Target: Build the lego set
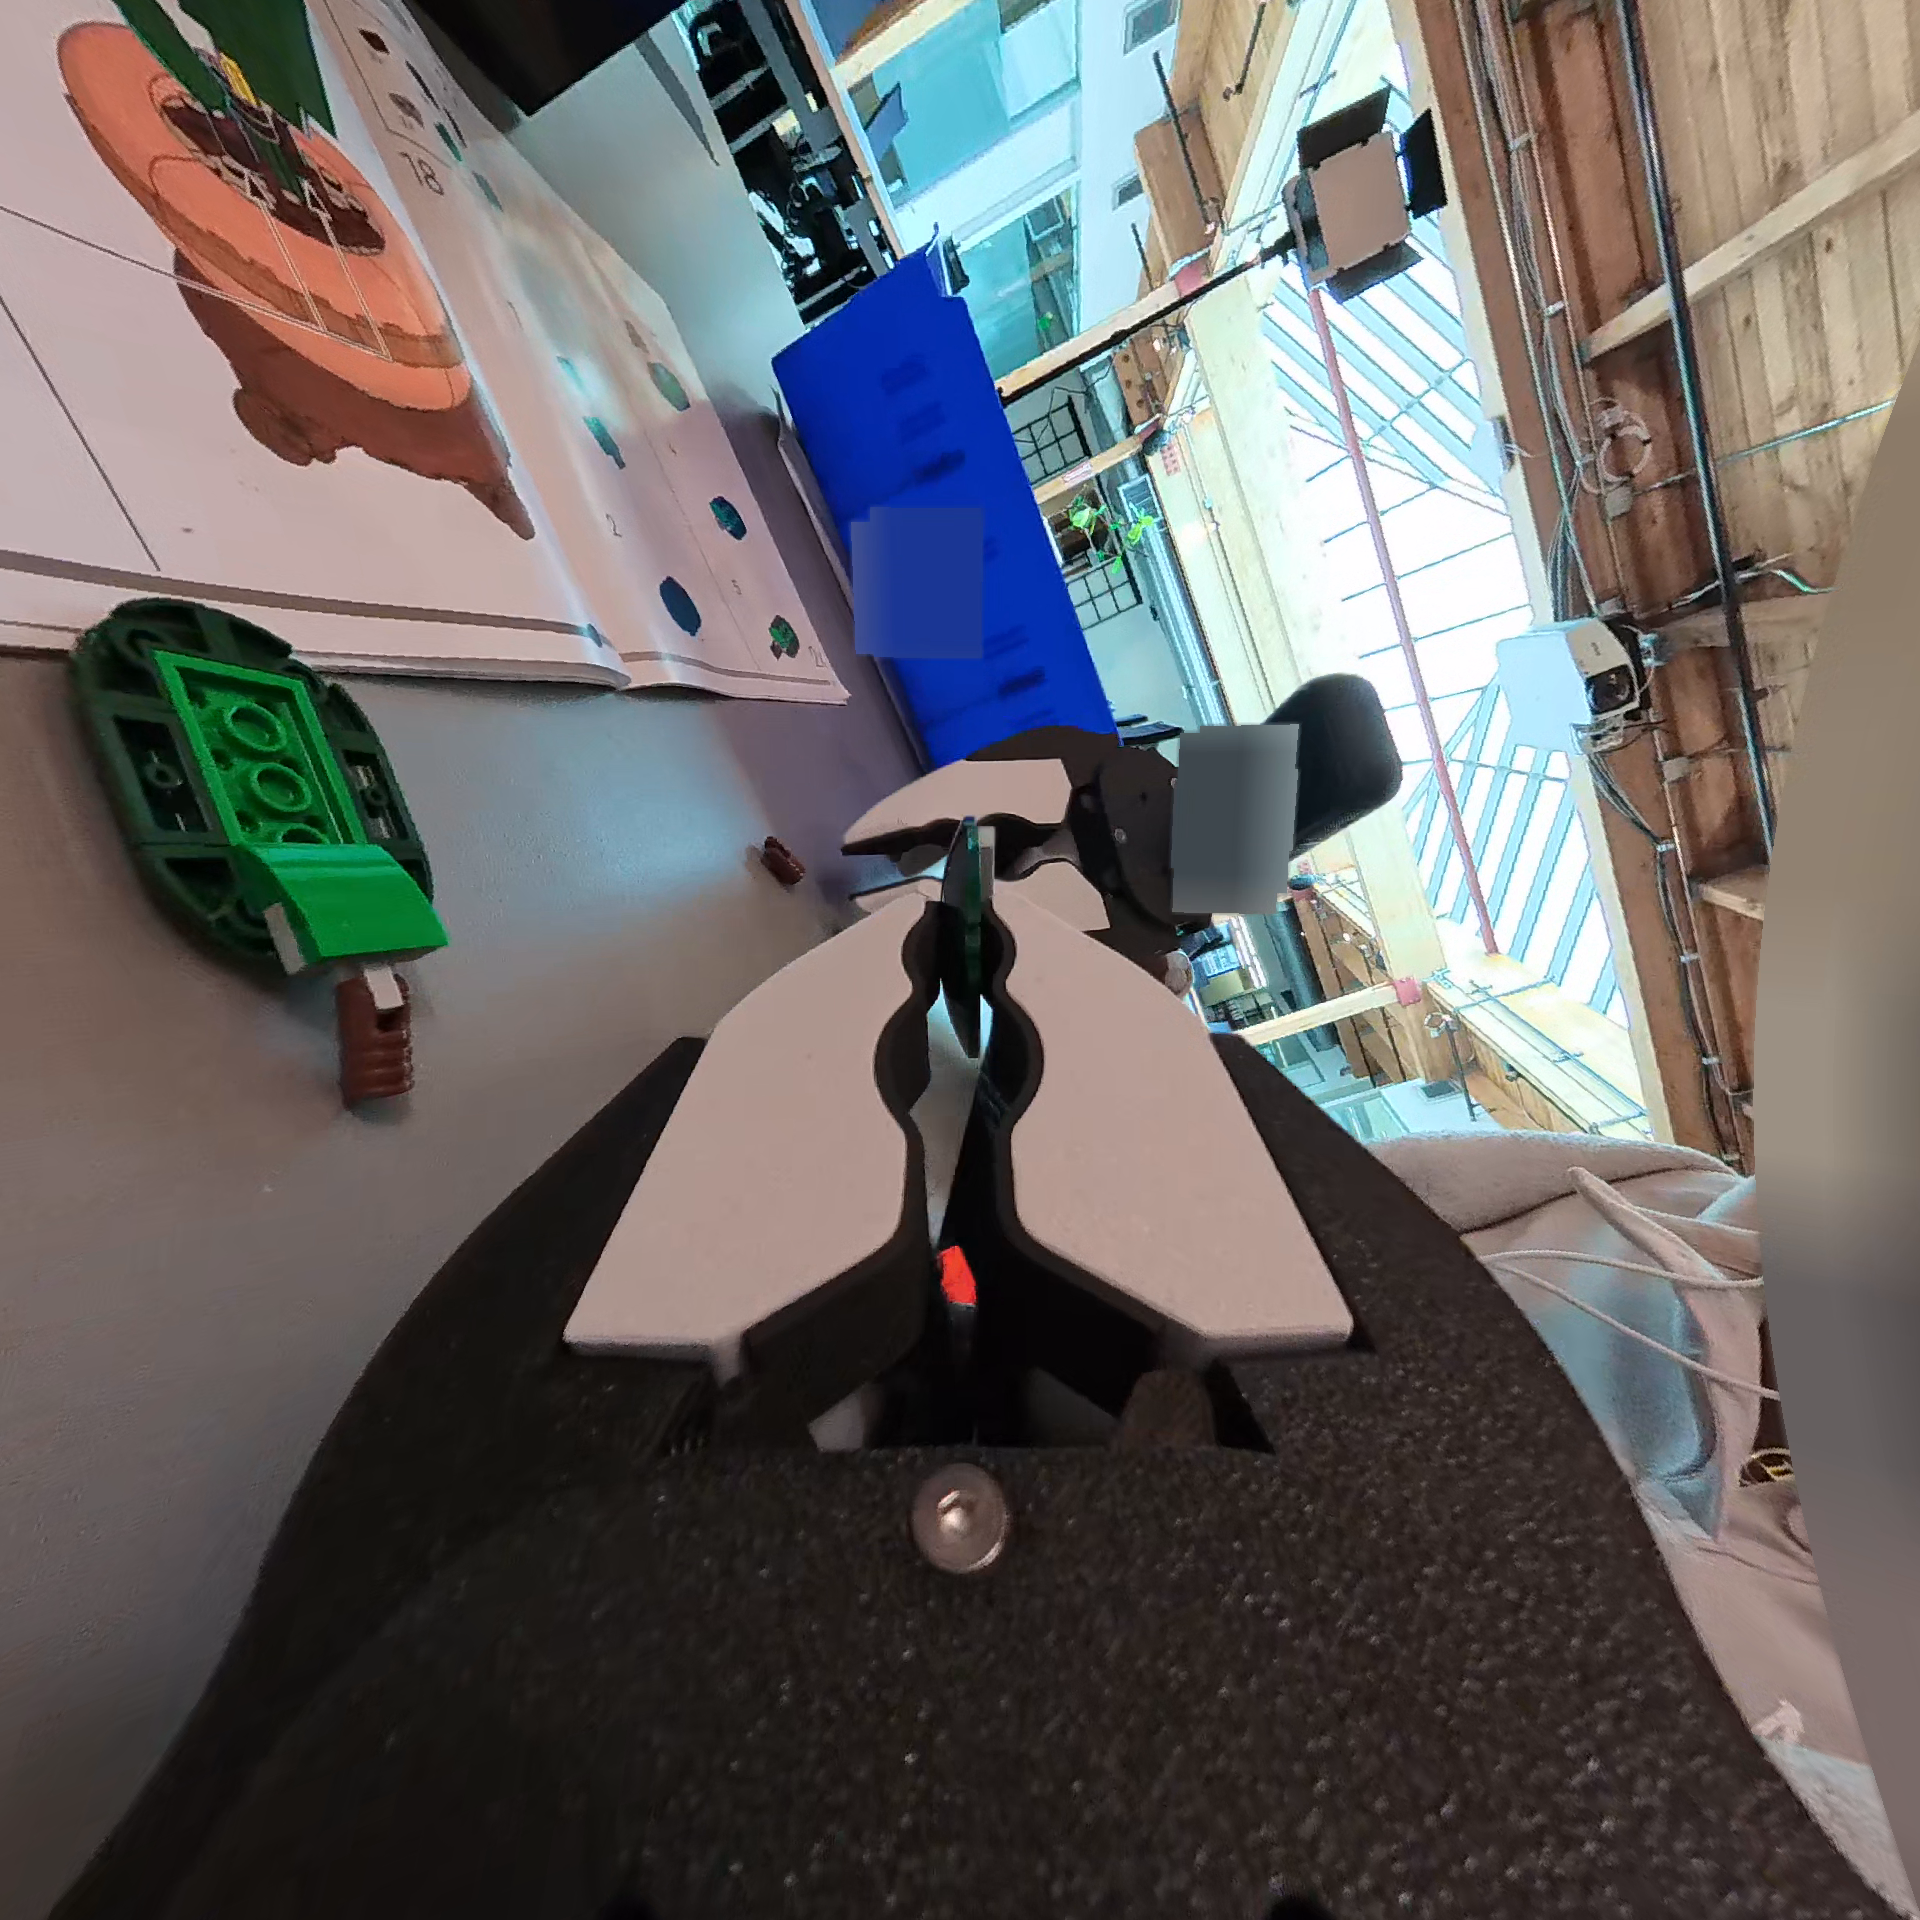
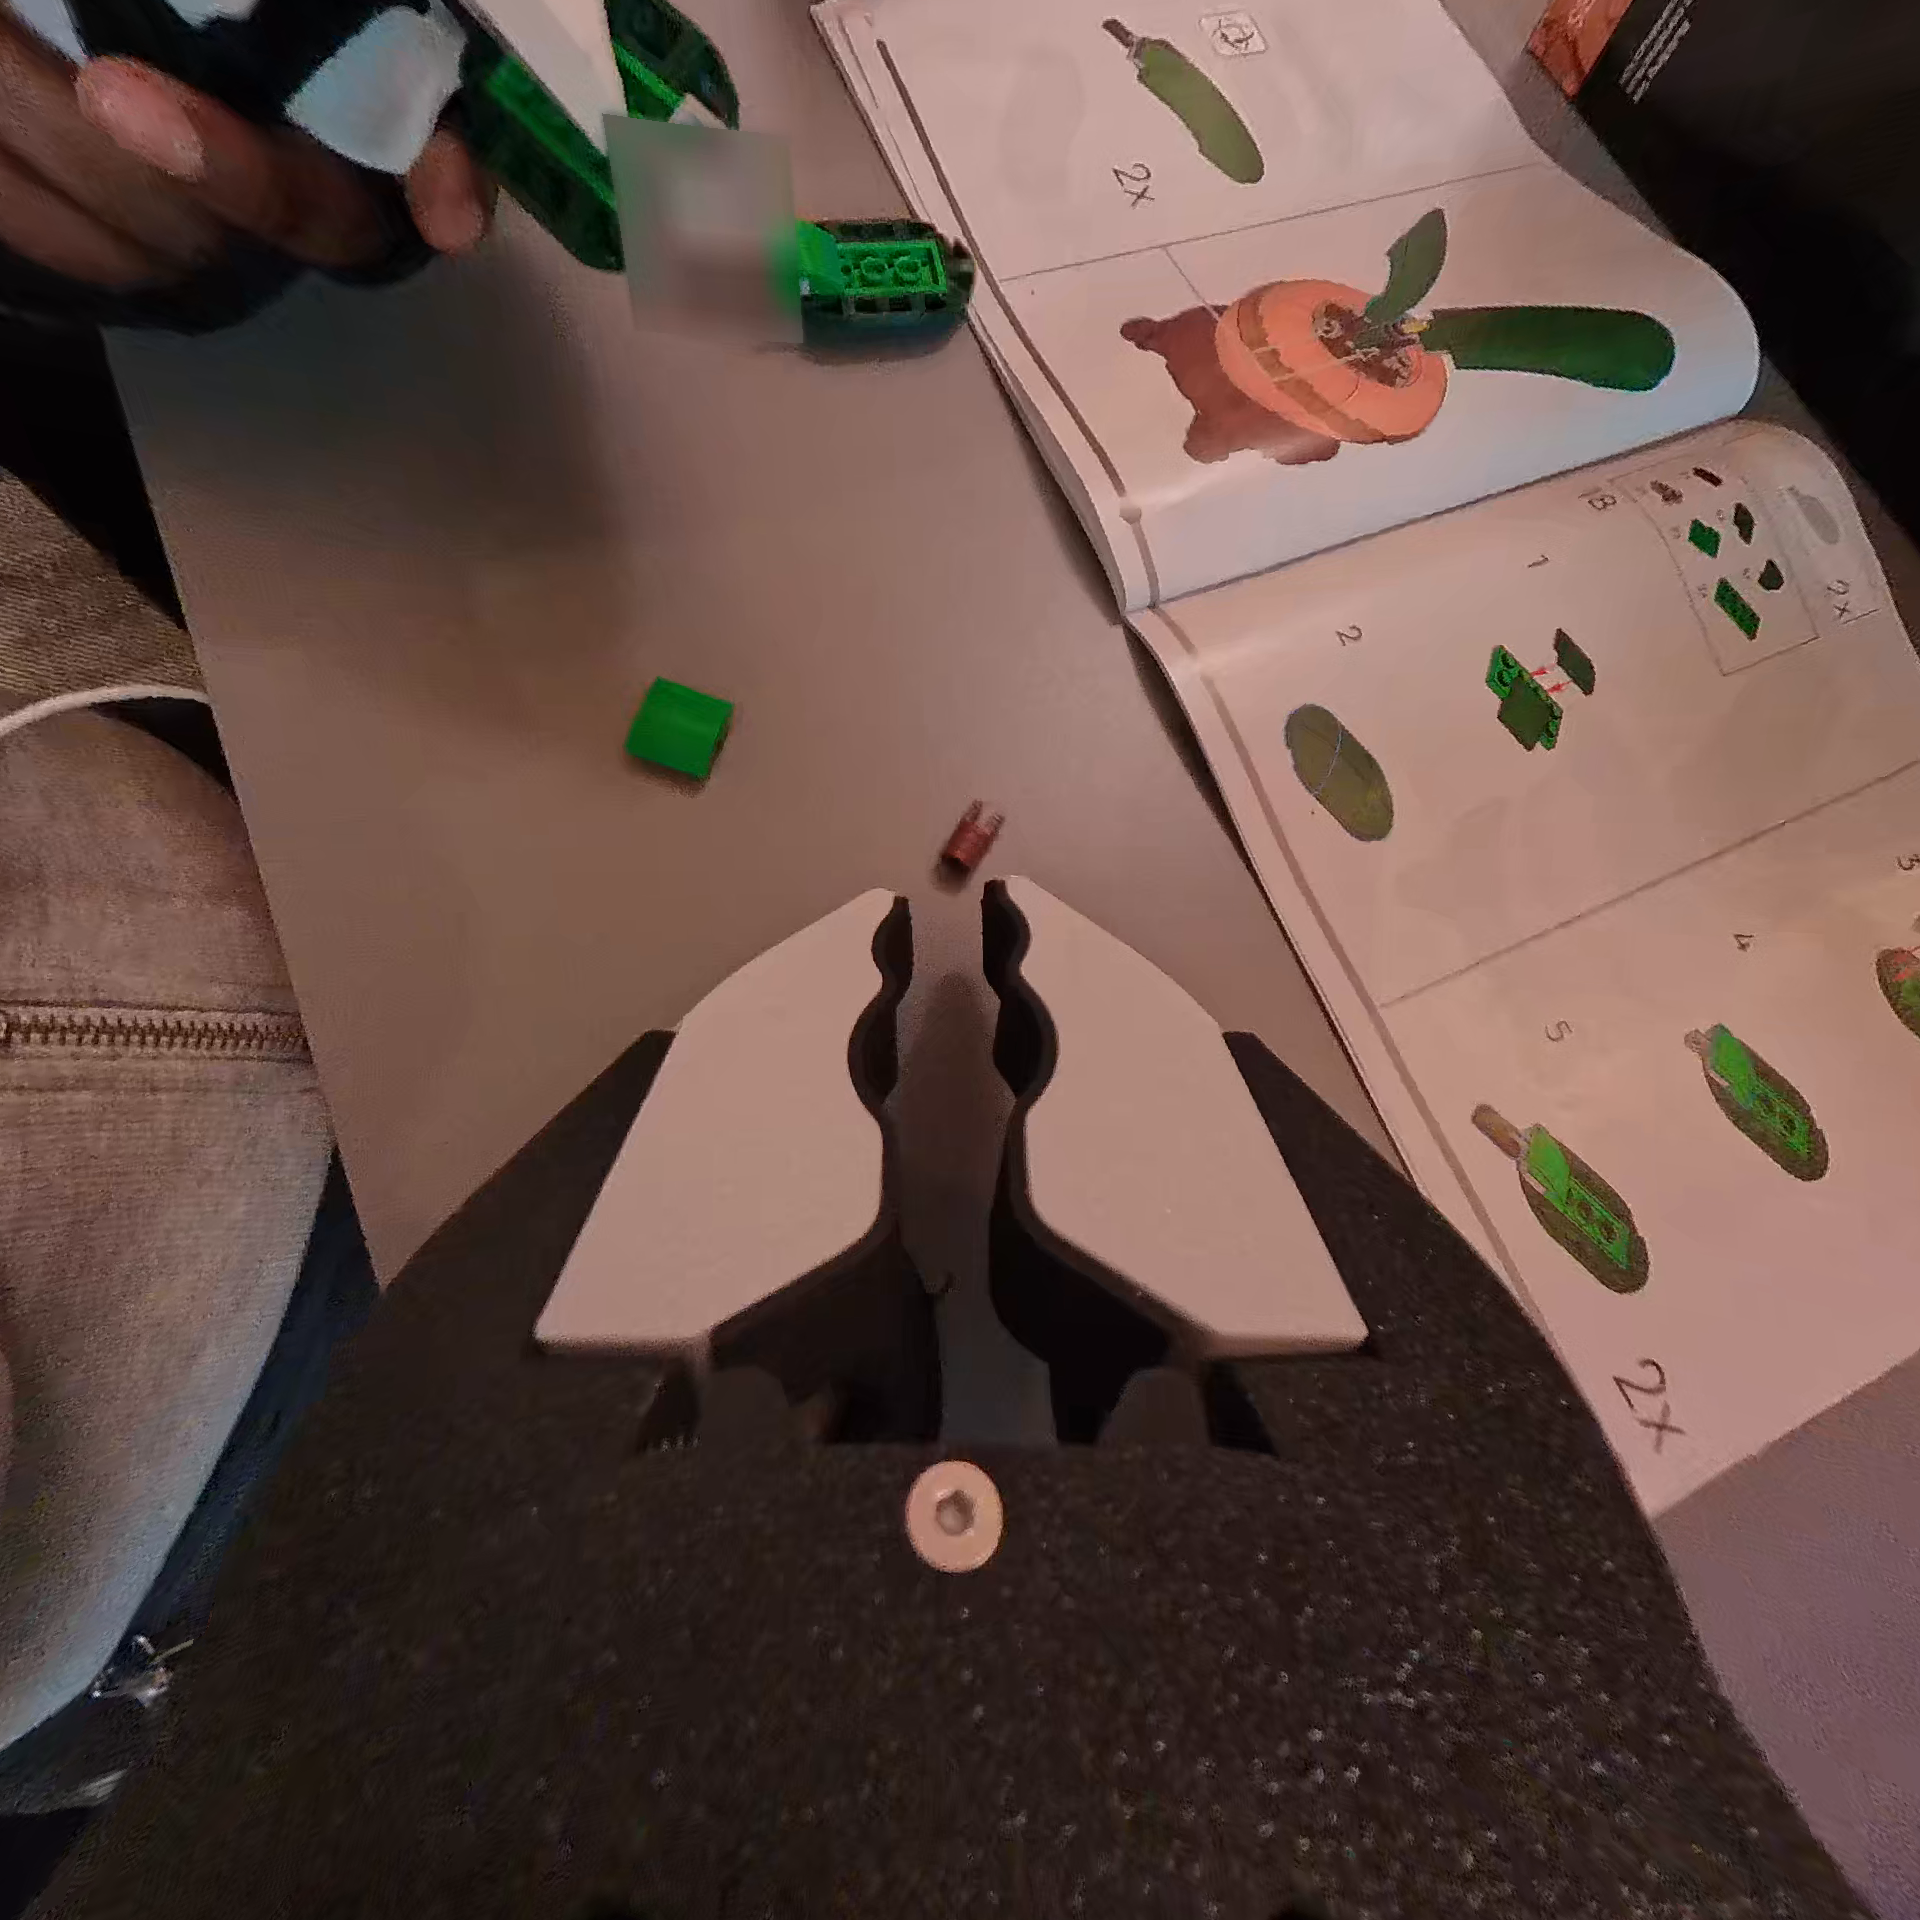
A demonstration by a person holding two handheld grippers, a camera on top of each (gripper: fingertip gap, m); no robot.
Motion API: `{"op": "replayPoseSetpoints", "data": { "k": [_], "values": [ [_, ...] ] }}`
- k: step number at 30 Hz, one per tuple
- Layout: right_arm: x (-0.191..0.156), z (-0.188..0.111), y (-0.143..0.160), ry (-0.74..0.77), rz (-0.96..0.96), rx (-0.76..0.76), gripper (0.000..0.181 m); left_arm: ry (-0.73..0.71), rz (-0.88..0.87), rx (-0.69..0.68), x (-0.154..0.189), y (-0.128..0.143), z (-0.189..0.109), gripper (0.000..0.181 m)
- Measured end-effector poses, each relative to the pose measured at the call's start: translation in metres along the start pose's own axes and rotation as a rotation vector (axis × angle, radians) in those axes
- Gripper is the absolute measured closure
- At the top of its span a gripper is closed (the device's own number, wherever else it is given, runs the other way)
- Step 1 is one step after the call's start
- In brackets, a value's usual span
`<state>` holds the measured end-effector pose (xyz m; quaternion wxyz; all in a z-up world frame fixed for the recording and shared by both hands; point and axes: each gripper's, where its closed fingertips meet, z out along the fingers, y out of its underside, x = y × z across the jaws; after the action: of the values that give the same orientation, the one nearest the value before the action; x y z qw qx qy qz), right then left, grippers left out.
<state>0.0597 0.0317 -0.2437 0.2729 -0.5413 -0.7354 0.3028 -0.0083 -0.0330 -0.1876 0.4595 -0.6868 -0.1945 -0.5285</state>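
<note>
Brown stud piece [image 2: 971, 837] just ahead of right gripper [image 2: 945, 899] tips, axis roughly along fingers; jaws apart, empty; left gripper [image 1: 966, 914] clamped on dark green plate [image 1: 964, 935]

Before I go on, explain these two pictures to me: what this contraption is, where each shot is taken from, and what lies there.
No robot: a person holds a two-finger claw in each hand, each with a camera looking along its fingers. The left claw is shut on a dark green plate, seen edge-on. The right claw is open and empty, just short of a brown piece. On the grey table lie a green brick, a half-built leaf and an open booklet.
</note>
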Motion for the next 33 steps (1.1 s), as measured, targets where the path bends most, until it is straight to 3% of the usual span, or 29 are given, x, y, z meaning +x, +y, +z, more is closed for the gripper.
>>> {"op": "replayPoseSetpoints", "data": {
  "k": [4, 9, 15, 17, 21, 29, 33],
  "values": [
    [-0.026, 0.004, -0.016, -0.115, -0.013, 0.077, 0.169, -0.018, 0.017, -0.005, -0.002, 0.003, -0.001, 0.176],
    [-0.046, 0.018, -0.019, -0.142, -0.035, 0.046, 0.158, -0.031, 0.017, -0.004, -0.004, 0.003, -0.002, 0.176],
    [-0.052, 0.033, -0.018, -0.085, 0.023, -0.038, 0.153, -0.035, 0.029, -0.004, -0.004, 0.004, -0.001, 0.176],
    [-0.051, 0.034, -0.020, -0.072, 0.021, -0.039, 0.165, -0.035, 0.030, -0.004, -0.004, 0.004, -0.001, 0.176],
    [-0.044, 0.033, -0.019, -0.095, 0.021, -0.008, 0.165, -0.035, 0.002, -0.017, -0.006, 0.005, 0.000, 0.176],
    [-0.035, -0.023, -0.093, -0.551, 0.352, 0.547, 0.166, 0.037, -0.137, -0.094, 0.003, 0.012, 0.001, 0.176],
    [-0.036, -0.048, -0.116, -0.803, 0.509, 0.734, 0.166, 0.079, -0.151, -0.092, 0.017, 0.011, 0.002, 0.176]
  ]
}}
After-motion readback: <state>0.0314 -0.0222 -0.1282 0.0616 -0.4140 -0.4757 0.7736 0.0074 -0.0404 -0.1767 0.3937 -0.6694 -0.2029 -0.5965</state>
